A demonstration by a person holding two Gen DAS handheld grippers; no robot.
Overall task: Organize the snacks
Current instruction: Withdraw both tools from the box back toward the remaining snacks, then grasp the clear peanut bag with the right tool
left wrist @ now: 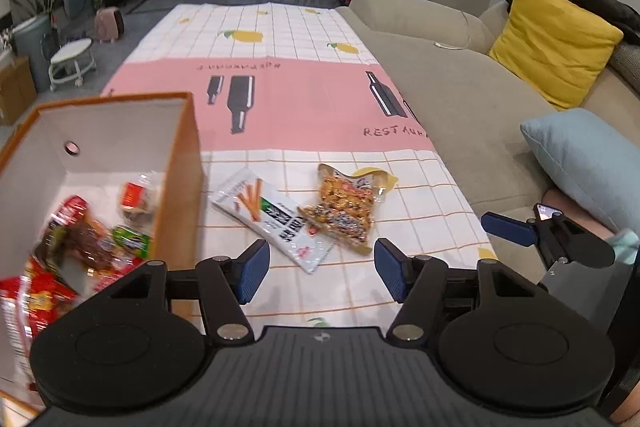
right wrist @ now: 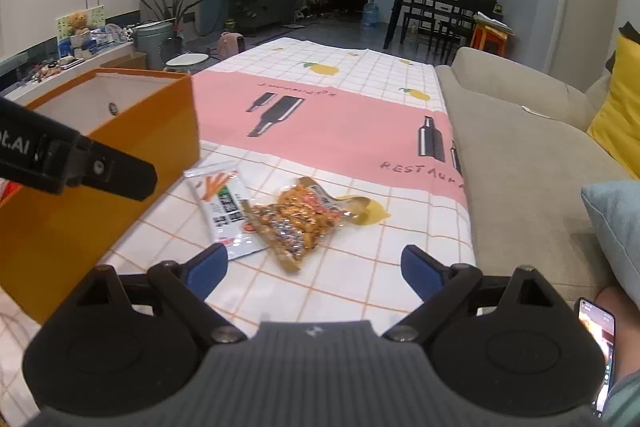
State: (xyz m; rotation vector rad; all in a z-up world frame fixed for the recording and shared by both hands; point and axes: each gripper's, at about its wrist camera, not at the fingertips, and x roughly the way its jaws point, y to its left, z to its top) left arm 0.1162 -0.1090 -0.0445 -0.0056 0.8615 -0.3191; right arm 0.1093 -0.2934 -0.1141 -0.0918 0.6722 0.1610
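Both the left hand-held gripper [left wrist: 320, 273] and the right hand-held gripper [right wrist: 314, 273] hang apart, empty, lower centre of frame, ready for the two snack packets [left wrist: 316, 213] left beside the orange box [left wrist: 180, 187].

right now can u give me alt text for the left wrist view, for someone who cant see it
The open left gripper hovers empty over a checked tablecloth, aimed at two snack packets: a white stick-snack packet partly under a clear bag of nuts. An orange box at left holds several snacks; the right gripper shows at right, by a beige sofa.
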